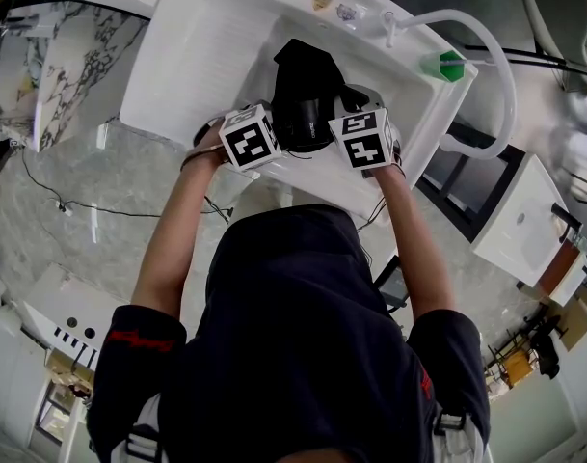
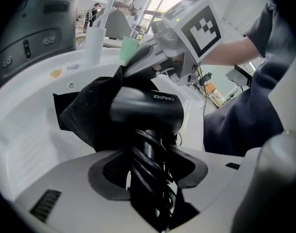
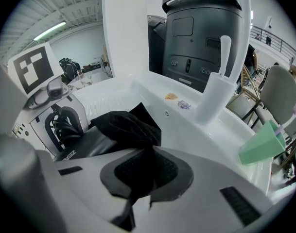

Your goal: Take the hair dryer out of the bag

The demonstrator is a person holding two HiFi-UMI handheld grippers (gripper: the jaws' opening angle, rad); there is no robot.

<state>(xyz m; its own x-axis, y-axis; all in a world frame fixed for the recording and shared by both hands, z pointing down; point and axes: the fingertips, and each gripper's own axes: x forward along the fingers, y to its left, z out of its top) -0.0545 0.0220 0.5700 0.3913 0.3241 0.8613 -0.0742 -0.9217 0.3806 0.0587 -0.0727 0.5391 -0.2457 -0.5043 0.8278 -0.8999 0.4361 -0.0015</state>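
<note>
Left gripper (image 2: 148, 173): jaws wide but loaded, clamped round the hair dryer (image 2: 145, 109) handle with the cord coiled on it. Right gripper (image 3: 140, 178): jaws nearly together, pinching a fold of the black bag (image 3: 126, 125).

Dryer sits centre of the left gripper view. The handle runs down the frame into the jaws and the barrel lies crosswise above them, left to right. The bag bunches behind it and to the left, and the barrel's left end looks half wrapped in cloth (I can't tell how deep it sits).

In the head view both grippers sit side by side at frame centre, over the white basin (image 1: 206, 56), with dryer and bag between and just above them. Left has the dryer, right only cloth.

My read is that the split runs along the barrel axis: dryer goes one way, bag gets held back.

Clearances:
- Faucet (image 1: 466, 27) and green cup (image 1: 451, 64) are upper right of the head view, close to the right gripper's side.
- The basin floor toward upper left is open.
- The near rim lies just below the grippers, so lifting looks the safer way out.
</note>
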